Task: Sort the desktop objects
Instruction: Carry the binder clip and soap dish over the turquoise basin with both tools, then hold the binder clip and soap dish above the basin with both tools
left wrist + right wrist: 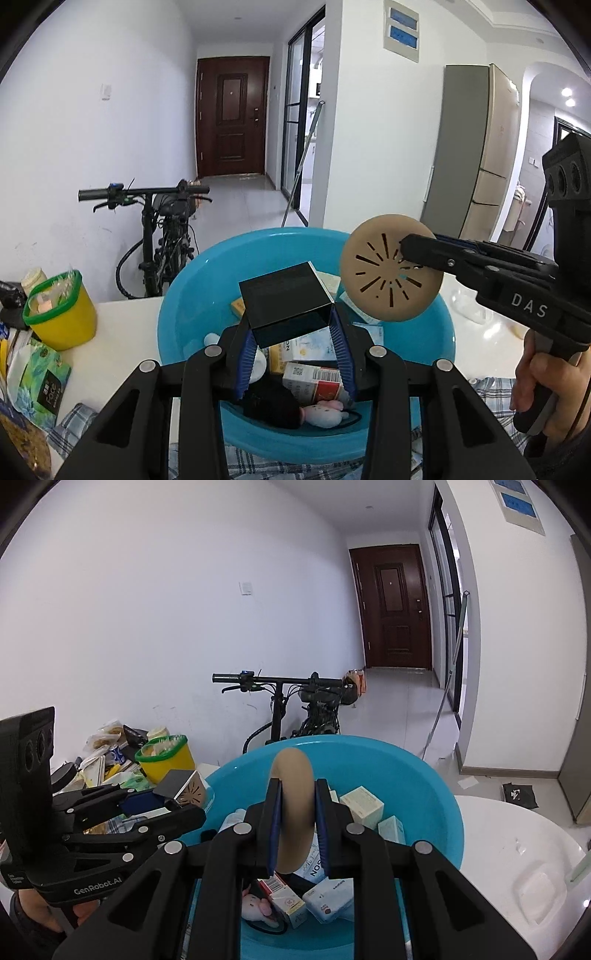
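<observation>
Above the blue basin, both grippers are raised and each holds one item. Left gripper points forward over the basin's near half, its blue-padded fingers pinching the lower part of a black box, which sits tilted, one corner toward the camera. In the right wrist view the same box shows a tan end face with a cut-out pattern, and the left gripper reaches in from the left, level with the basin rim.

Right gripper is closed on a tan round disc, held edge-on and upright between the pads. From the left wrist view the right gripper comes in from the right, roughly horizontal, with a hand wrapped round its handle; the disc faces the camera, slotted in a radial pattern, over the basin's far right rim.

Contents of the basin: small cartons, a pink plush toy and a dark item (identity unclear).

Basin rests on a white table; a yellow tub with a green rim stands to its left, well apart. A bicycle stands behind against the wall.
</observation>
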The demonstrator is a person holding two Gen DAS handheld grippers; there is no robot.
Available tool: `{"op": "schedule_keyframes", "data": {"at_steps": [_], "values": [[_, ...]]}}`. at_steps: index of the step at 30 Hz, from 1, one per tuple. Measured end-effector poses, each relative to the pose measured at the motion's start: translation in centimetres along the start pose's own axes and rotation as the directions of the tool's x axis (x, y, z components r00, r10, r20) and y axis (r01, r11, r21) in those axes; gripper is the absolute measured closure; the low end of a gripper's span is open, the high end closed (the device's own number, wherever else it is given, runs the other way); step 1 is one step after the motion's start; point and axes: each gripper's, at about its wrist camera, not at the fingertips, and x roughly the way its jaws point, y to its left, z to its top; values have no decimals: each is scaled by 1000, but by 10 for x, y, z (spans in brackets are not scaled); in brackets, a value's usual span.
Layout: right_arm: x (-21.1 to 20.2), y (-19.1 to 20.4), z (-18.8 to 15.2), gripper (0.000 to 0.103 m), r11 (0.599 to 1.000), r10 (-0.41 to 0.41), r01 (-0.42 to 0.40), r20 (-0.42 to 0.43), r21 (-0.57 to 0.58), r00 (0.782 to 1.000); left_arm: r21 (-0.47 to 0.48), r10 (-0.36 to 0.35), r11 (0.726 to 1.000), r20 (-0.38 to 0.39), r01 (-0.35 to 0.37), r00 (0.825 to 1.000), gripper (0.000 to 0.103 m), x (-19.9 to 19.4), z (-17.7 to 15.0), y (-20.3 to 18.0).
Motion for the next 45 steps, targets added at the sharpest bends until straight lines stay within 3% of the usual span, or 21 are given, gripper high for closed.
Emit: {"op": "schedule_keyframes", "data": {"at_steps": [15, 19, 23, 26, 37, 45], "values": [[1, 0, -1, 87, 1000, -17, 17, -7, -7, 1000, 19, 28, 999, -16, -28, 999, 63, 13, -8, 5], [5, 1, -2, 87, 1000, -18, 18, -20, -10, 1000, -40, -85, 996, -15, 84, 996, 63, 9, -7, 10], [8, -1, -3, 87, 1000, -23, 23, -27, -12, 999, 23, 8, 1000, -6, -8, 1000, 63, 9, -7, 6], [11, -3, -5, 87, 1000, -26, 26, -37, -9, 999, 16, -16, 1000, -8, 16, 1000, 63, 9, -9, 7], [12, -4, -5, 87, 999, -31, 30, -43, -13, 999, 23, 33, 999, 1, -33, 999, 63, 9, -9, 5], [10, -5, -4, 87, 999, -32, 31, -40, -11, 999, 36, 27, 999, 1, -27, 1000, 63, 9, -9, 0]]}}
